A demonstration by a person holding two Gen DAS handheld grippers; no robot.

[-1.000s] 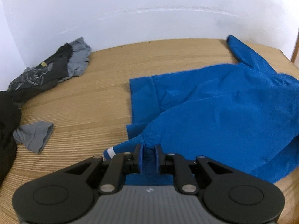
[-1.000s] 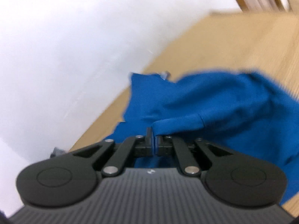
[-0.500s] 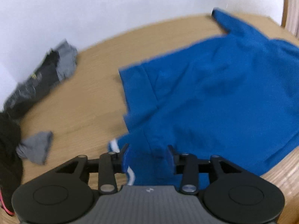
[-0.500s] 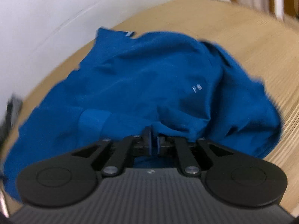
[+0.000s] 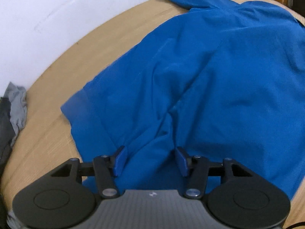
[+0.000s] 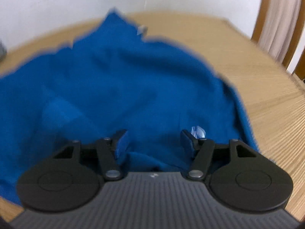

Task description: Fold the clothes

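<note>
A blue garment (image 5: 209,76) lies spread over the wooden table (image 5: 80,61), one sleeve reaching toward the far wall. My left gripper (image 5: 150,157) hovers just above its near edge, jaws opening, with a ridge of blue cloth lying loose between the pads, unpinched. In the right wrist view the same blue garment (image 6: 124,80) fills the middle, blurred. My right gripper (image 6: 154,141) is also opening over the cloth; a fold sits between its pads without being pressed. A small pale label (image 6: 198,132) shows beside the right fingertip.
A grey cloth (image 5: 17,105) and a dark garment (image 5: 4,129) lie at the table's left edge by the white wall (image 5: 57,9). Bare wood (image 6: 266,85) extends to the right of the blue garment, with a wooden frame and curtain (image 6: 276,19) beyond.
Both grippers were shut on blue cloth a second ago; both have let go and their jaws now stand apart. Both have dropped lower over the garment, which now lies flatter.
</note>
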